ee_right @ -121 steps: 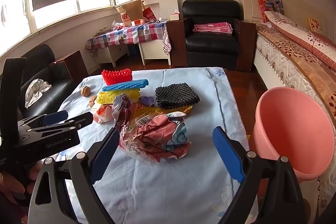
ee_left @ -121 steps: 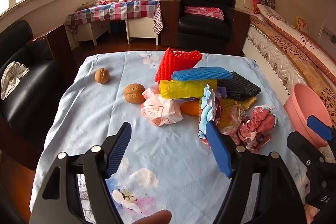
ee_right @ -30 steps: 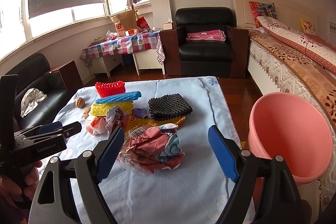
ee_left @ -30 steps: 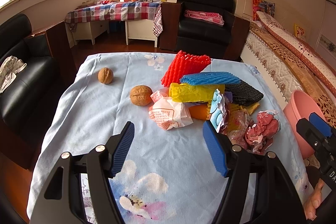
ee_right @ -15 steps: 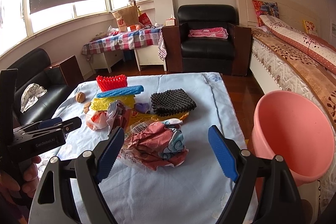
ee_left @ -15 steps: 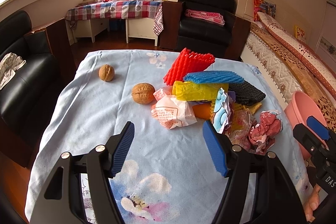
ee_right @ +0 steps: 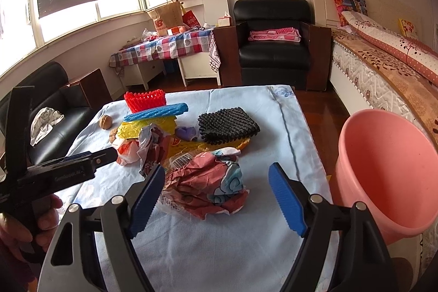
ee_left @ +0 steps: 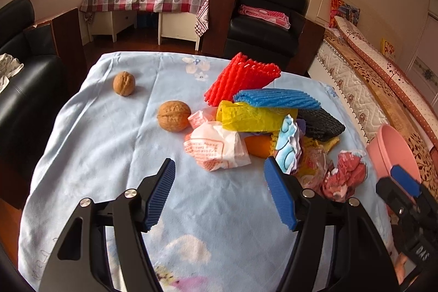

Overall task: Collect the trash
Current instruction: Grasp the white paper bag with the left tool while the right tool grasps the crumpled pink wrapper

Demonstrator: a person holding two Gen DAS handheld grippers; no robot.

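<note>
A heap of trash lies on the blue cloth: red foam net [ee_left: 243, 78], blue net [ee_left: 276, 99], yellow net [ee_left: 254, 116], black net [ee_left: 320, 122] and a white wrapper [ee_left: 216, 147]. My left gripper [ee_left: 219, 177] hovers open just short of the white wrapper, nothing between its pads. A crumpled red wrapper [ee_right: 205, 190] lies at the heap's near end, between the fingertips of my right gripper [ee_right: 217, 182]. Those jaws are closing, and the pads do not press on the wrapper. A pink bin [ee_right: 383, 177] stands off the table's right side.
Two walnuts [ee_left: 173, 119] [ee_left: 124, 83] rest on the cloth left of the heap. A small purple piece [ee_right: 186, 133] sits beside the black net. A bed [ee_right: 383, 67] runs behind the bin; black armchairs stand at the far end and on the left.
Both views shifted only slightly. In the right wrist view the crumpled red wrapper sits a little nearer the fingertips. Nothing was picked up or let go.
</note>
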